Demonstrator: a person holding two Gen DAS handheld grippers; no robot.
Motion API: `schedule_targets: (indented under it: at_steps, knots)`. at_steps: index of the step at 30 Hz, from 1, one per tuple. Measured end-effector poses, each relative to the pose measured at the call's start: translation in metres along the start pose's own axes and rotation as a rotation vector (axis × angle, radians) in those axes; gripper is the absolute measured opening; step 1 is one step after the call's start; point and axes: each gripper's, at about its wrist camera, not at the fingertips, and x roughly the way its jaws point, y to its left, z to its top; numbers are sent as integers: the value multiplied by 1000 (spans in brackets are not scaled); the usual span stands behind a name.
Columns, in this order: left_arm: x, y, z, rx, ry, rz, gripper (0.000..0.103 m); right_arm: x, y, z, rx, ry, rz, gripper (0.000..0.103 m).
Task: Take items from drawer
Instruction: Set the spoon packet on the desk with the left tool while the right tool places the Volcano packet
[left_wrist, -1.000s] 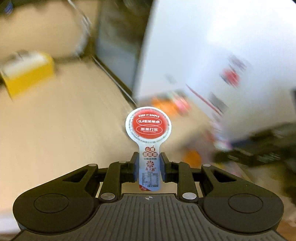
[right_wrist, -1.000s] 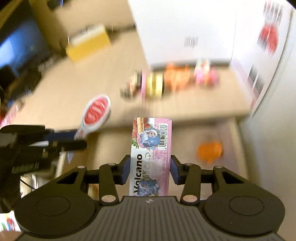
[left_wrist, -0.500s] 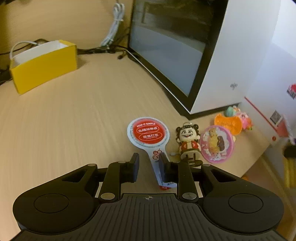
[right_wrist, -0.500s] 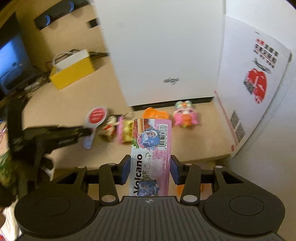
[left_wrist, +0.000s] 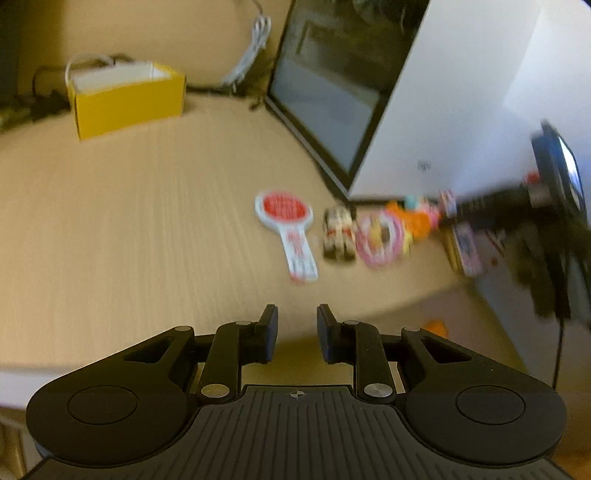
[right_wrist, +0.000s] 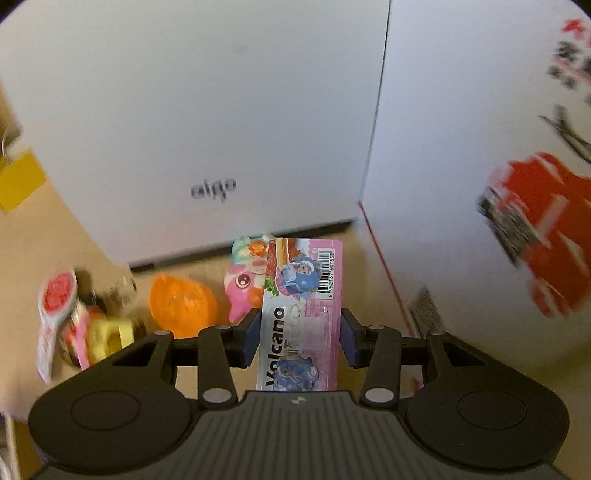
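My left gripper (left_wrist: 297, 334) is open and empty, drawn back over the table's front edge. The red-and-white paddle-shaped packet (left_wrist: 284, 234) lies flat on the wooden table (left_wrist: 129, 229), beside a small figure toy (left_wrist: 338, 236) and a round pink pack (left_wrist: 376, 240). My right gripper (right_wrist: 300, 332) is shut on a pink Volcano packet (right_wrist: 301, 314), held low over the table's right end. Just past it sit a pink toy (right_wrist: 243, 288) and an orange piece (right_wrist: 183, 302). Below the table edge the open drawer (left_wrist: 472, 332) holds an orange item (left_wrist: 436, 328).
A white aigo box (right_wrist: 207, 110) stands right behind the row of items. A white carton with red print (right_wrist: 517, 184) walls the right side. A yellow box (left_wrist: 125, 99) and cables sit at the back left. A dark glass panel (left_wrist: 332, 99) faces the table.
My left gripper opened, left the paddle packet on the table and pulled back. My right gripper carried the Volcano packet forward and down towards the row of items.
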Motion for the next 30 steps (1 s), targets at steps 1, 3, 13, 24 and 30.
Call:
schedule_targets:
  at_steps: [1, 3, 13, 24, 30]
  knots:
    - [1, 0, -6, -4, 13, 3, 25, 1, -4, 2, 17, 2, 25, 44]
    - [5, 3, -17, -25, 42, 11, 25, 2, -14, 2, 55, -2, 94, 43]
    - [8, 9, -34, -88, 82, -1, 25, -31, -19, -28, -64, -86, 143, 60]
    - [7, 2, -38, -88, 100, -13, 25, -29, -8, -61, -34, -9, 272, 59]
    - [6, -1, -44, 14, 184, -6, 25, -14, 10, -53, -24, 23, 333, 59]
